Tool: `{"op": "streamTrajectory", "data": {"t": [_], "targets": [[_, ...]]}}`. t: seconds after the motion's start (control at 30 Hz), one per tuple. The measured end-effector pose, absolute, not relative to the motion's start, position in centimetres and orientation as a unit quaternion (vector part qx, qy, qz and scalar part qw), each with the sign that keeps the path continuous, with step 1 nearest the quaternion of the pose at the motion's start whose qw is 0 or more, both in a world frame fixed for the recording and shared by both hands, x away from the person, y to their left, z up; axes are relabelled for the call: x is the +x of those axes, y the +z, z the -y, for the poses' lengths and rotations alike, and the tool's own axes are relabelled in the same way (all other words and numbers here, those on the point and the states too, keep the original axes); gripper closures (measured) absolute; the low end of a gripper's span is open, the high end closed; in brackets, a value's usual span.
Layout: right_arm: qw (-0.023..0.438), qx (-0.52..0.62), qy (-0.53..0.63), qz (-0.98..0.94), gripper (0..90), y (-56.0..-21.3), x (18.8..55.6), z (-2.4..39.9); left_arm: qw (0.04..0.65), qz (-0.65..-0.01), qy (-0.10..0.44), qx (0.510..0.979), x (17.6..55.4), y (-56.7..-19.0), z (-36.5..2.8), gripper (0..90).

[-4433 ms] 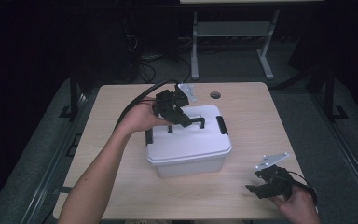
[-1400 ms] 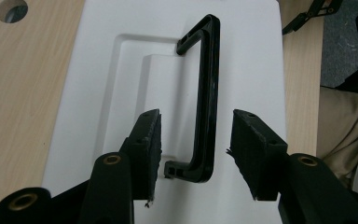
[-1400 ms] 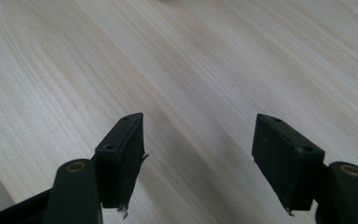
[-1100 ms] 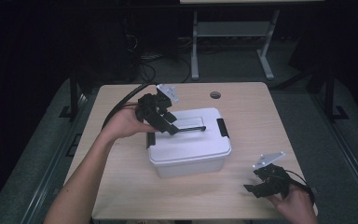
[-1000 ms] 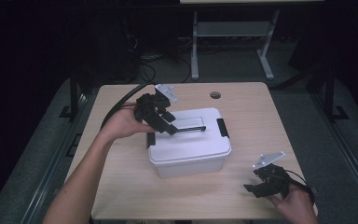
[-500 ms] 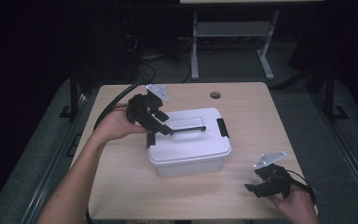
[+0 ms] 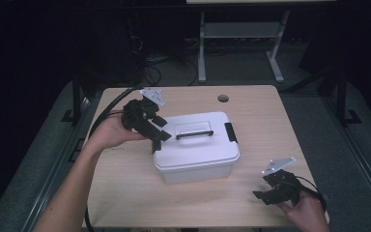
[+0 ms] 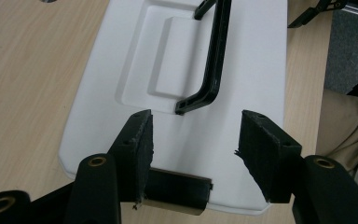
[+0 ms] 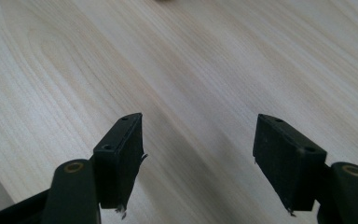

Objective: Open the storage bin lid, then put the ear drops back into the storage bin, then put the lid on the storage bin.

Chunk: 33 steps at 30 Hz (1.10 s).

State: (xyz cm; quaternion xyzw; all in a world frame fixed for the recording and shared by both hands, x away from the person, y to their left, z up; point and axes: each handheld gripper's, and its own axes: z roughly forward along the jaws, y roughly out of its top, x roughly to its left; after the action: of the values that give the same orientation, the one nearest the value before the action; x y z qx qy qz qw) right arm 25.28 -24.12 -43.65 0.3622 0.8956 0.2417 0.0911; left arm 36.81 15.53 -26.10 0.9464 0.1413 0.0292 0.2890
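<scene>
left gripper (image 7: 155, 134) sits at the left end of the white lidded box (image 7: 196, 150), jaws spread and just been opening, nothing clamped; in the left gripper view its pads (image 8: 139, 140) hang over the lid's near edge with the black latch (image 8: 177, 190) on that end between and below them, whether a pad touches the lid can't tell; black carry handle (image 8: 214, 60) lies flat in the lid recess beyond the jaws, second latch (image 7: 230, 132) on the box's far right end; box stands closed around the middle of the wooden table (image 7: 125, 193); right gripper (image 7: 269, 189) is well apart near the table's front right corner, held low over bare wood, jaws spread with nothing between them in the right gripper view (image 9: 198, 158); round cable hole (image 7: 223, 98) at the far table edge
</scene>
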Motion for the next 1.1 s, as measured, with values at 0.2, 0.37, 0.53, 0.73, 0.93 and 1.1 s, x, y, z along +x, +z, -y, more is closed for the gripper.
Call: {"op": "streamTrajectory", "data": {"t": [0.2, 0.37, 0.53, 0.73, 0.93, 1.1], "targets": [[0.092, 0.360, 0.240, -0.897, 32.4, -43.8, 25.4, 24.1, 0.290, -0.149, 0.027, 0.945, 36.8, -26.2, -16.1, 44.1], [0.092, 0.360, 0.239, -0.897, 32.3, -43.7, 25.4, 24.1, 0.291, -0.151, 0.029, 0.944, 36.6, -26.5, -16.5, 44.1], [0.091, 0.358, 0.237, -0.898, 32.1, -43.7, 25.4, 23.9, 0.290, -0.153, 0.030, 0.944, 36.3, -26.6, -17.1, 43.5], [0.091, 0.358, 0.237, -0.898, 32.1, -43.7, 25.4, 23.9, 0.294, -0.161, 0.030, 0.942, 36.0, -26.8, -17.8, 43.1], [0.091, 0.359, 0.238, -0.898, 32.0, -43.7, 25.4, 24.0, 0.293, -0.166, 0.031, 0.941, 35.9, -27.0, -18.7, 42.7], [0.092, 0.361, 0.236, -0.898, 31.9, -43.7, 25.3, 24.1, 0.295, -0.174, 0.030, 0.939, 35.6, -27.3, -19.2, 42.3]]}}
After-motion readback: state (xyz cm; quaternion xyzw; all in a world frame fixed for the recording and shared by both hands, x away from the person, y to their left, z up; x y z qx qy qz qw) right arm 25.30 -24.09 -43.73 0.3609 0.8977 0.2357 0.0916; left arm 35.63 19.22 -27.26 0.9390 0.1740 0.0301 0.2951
